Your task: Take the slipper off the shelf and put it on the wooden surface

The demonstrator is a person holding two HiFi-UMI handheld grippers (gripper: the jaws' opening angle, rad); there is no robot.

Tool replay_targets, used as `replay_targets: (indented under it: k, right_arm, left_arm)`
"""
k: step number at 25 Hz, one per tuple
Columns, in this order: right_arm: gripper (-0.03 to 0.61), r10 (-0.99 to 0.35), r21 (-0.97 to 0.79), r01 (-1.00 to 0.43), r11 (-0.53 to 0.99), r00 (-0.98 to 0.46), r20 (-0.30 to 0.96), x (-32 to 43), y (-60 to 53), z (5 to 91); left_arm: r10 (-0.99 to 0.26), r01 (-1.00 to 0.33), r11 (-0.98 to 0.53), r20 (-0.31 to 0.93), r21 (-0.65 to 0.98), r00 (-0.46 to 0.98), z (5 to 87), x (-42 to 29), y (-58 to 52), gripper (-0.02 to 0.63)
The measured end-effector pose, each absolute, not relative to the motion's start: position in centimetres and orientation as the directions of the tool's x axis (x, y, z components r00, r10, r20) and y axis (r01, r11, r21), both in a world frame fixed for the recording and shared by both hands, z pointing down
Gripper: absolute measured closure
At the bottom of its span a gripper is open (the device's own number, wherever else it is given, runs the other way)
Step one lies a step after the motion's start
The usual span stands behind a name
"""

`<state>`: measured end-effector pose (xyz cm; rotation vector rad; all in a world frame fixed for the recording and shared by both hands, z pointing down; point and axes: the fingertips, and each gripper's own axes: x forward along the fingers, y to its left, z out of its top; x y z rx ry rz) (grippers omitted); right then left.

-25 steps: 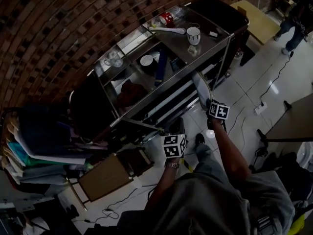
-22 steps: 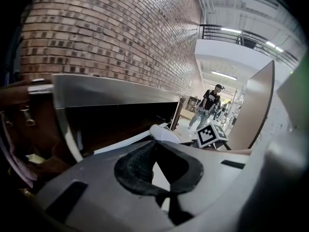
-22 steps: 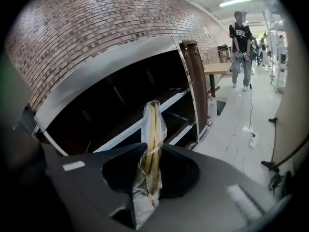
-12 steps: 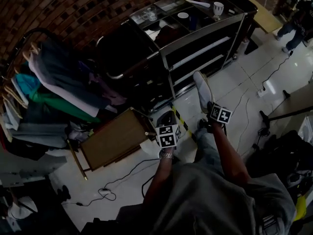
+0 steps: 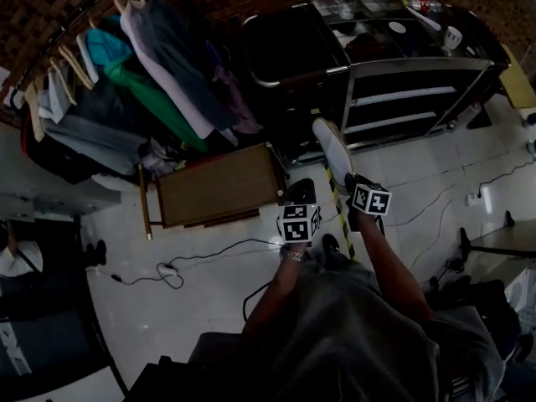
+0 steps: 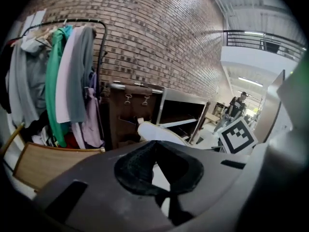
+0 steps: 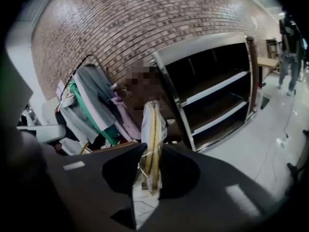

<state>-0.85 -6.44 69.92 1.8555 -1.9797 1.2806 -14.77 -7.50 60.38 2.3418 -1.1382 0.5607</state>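
Gripping the white slipper [image 5: 331,149] edge-on, the right gripper [image 5: 352,189] has its jaws narrowly apart, pressed on it, at centre-right of the head view, right of the wooden surface [image 5: 218,187]. The left gripper [image 6: 154,146] is empty, tips together.

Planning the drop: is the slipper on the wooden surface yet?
Not yet. The right gripper holds the slipper edge-on between its fingers, in the air, apart from the wooden surface.
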Motion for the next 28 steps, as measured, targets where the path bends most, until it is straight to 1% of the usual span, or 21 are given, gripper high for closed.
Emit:
replay_targets:
  k: [3, 7, 11, 14, 16, 23, 26, 28]
  right_arm:
    - [0.509, -0.707, -0.491, -0.871, 0.002, -0.348, 0.615, -7.8, -8.9, 70.4]
    - [0.509, -0.640, -0.523, -0.844, 0.122, -0.470, 0.609, -16.7, -10.3, 71.3]
    - [0.509, -0.585, -0.526, -0.833, 0.170, -0.515, 0.626, -24.7, -12.5, 74.4]
    - [0.509, -0.561, -0.570, -0.811, 0.135, -0.537, 0.630, -29.3, -13.8, 77.9]
    - [0.508, -0.557, -0.604, -0.792, 0.084, -0.540, 0.631, -31.1, -14.5, 80.0]
    - [0.506, -0.558, -0.552, -0.833, -0.020, -0.449, 0.698, -33.5, -16.7, 86.3]
    - [0.498, -0.553, -0.506, -0.862, -0.017, -0.414, 0.723, -34.5, -17.3, 88.3]
    - [0.472, -0.524, -0.453, -0.892, 0.015, -0.392, 0.756, -35.5, -17.4, 89.3]
  left_arm:
    - [-0.692, -0.875, -0.428, 0.541, 0.227, 0.478, 60.5, -20.2, -7.6, 0.610]
    - [-0.745, -0.938, -0.276, 0.569, 0.210, 0.347, 61.9, -27.9, -4.9, 0.609]
    - [-0.760, -0.973, -0.141, 0.610, 0.183, 0.225, 63.7, -35.7, -2.5, 0.609]
    - [-0.761, -0.976, -0.071, 0.622, 0.205, 0.186, 64.6, -40.3, -1.3, 0.609]
    - [-0.762, -0.973, -0.053, 0.620, 0.224, 0.184, 64.9, -42.0, -0.7, 0.609]
    - [-0.746, -0.970, -0.079, 0.633, 0.229, 0.209, 67.7, -45.5, -0.3, 0.609]
    - [-0.745, -0.972, -0.066, 0.638, 0.225, 0.198, 68.5, -47.3, 0.0, 0.609]
    - [-0.745, -0.973, -0.062, 0.639, 0.221, 0.193, 68.8, -48.5, 0.0, 0.609]
